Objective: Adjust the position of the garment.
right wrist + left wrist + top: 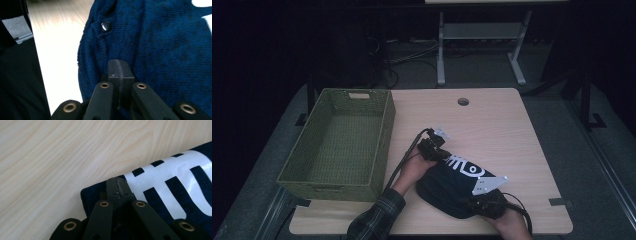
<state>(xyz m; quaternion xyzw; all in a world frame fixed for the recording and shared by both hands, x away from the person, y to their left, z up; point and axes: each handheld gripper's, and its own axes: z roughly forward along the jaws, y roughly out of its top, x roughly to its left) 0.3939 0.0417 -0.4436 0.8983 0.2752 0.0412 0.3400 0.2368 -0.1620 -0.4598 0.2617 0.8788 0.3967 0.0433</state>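
While the dark blue garment [452, 187] was clamped at opposite edges by the closed left claw [438, 154] and right claw [473, 201], it lay bunched on the bench [492, 125] between them, and the green basket [337, 145] beyond the left claw was unfilled.

I count two grippers in my hands, the left gripper [438, 148] and the right gripper [482, 201]. One dark blue garment [452, 185] lies on one wooden table [492, 130], with one green woven basket [339, 142] and one snap button [106, 25].
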